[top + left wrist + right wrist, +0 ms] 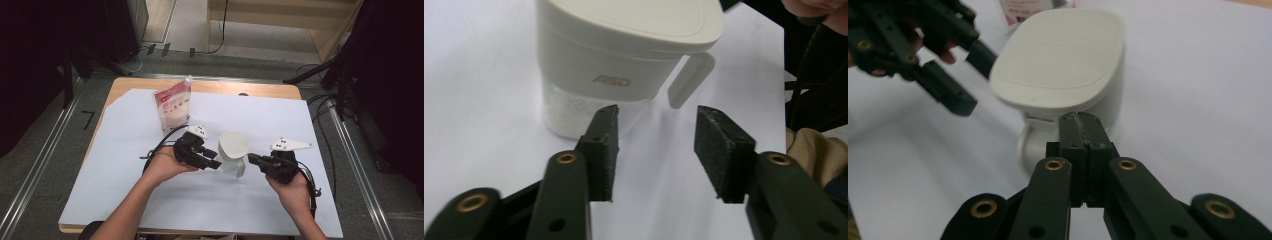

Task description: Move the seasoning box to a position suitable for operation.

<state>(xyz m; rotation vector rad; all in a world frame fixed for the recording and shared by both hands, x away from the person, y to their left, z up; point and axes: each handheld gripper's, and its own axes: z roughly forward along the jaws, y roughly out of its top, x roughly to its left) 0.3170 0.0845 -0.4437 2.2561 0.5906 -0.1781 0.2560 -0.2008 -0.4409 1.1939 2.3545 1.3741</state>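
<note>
Forearms of a person enter from the near edge of the table (125,86), which is covered by a white sheet (210,195) that gives a plain working surface. Left gripper (215,164): jaws apart with nothing between them, aimed at the near left side of the jug (233,150), probably ready to steady or grasp its body. Right gripper (251,159): jaws pressed together on nothing, tip just beside the jug's handle (240,167), which faces the person and so seems the easiest part to reach. The jug stands upright with its lid (1060,52) on, near the middle of the sheet between the two grippers. Farther left, a pink pouch (172,104) stands upright, perhaps the source of a refill.
</note>
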